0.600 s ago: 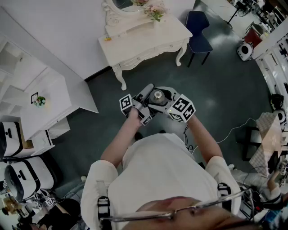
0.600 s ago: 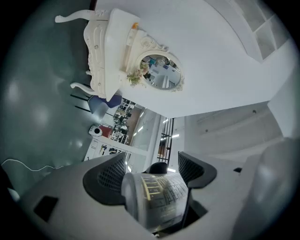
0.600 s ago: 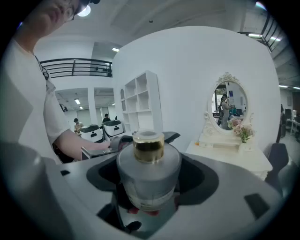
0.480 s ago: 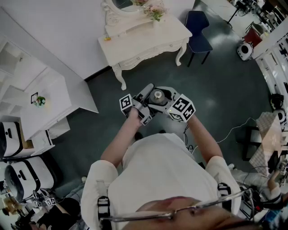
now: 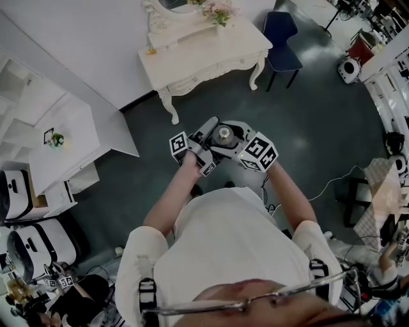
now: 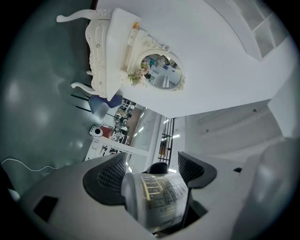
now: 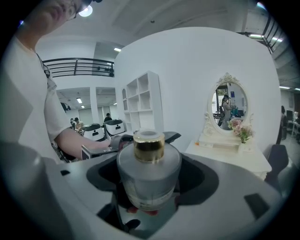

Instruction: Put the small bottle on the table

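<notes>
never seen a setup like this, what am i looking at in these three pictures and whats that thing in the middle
No robot here: a person holds a gripper in each hand. The head view looks down from a camera on their head. The other two come from cameras riding on the left gripper and the right gripper, each looking along its own fingers. The thing in the middle is a small bottle with a gold cap, up in the air between both pairs of fingers, which look pressed on its sides. Ahead stands a white dressing table with a mirror and flowers; the bottle is not on it yet.
</notes>
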`<act>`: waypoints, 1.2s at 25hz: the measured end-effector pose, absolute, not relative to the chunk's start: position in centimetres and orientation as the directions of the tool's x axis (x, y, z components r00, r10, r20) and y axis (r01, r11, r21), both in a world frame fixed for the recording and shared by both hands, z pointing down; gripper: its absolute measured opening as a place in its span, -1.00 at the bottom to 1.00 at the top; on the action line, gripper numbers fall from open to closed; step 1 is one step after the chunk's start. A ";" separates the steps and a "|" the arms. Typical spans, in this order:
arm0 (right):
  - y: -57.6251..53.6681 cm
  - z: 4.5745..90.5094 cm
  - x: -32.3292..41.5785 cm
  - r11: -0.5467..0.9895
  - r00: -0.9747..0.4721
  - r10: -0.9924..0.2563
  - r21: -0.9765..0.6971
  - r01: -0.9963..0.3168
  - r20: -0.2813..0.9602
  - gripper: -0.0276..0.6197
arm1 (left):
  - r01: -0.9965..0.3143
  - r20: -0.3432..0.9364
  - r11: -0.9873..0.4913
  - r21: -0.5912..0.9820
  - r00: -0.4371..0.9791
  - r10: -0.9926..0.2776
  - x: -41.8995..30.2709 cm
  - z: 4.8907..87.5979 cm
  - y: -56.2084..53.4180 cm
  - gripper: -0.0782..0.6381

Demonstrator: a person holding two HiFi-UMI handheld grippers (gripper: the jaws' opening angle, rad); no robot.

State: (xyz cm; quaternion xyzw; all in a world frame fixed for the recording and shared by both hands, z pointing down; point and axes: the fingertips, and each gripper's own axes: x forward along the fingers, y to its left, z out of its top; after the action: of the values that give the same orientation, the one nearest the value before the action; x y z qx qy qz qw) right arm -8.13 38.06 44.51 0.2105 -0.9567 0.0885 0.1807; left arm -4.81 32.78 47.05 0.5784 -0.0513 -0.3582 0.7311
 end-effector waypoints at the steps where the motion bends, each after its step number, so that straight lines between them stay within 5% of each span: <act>1: 38.2 44.6 -7.9 0.897 -0.847 -0.370 -0.091 -0.433 0.382 0.16 | 0.463 -0.338 0.074 0.883 0.738 -0.584 -4.6 47.1 32.9 0.20; 30: 35.7 45.0 0.4 0.937 -0.899 -0.277 -0.111 -0.330 0.339 0.15 | 0.464 -0.326 0.037 0.885 0.675 -0.662 3.2 47.7 30.2 0.20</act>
State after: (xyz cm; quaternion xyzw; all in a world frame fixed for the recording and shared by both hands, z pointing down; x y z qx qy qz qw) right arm 0.44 35.73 45.01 0.1562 -0.9709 0.0829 0.1612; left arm 3.19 30.19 47.71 0.5710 -0.0867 -0.3939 0.7150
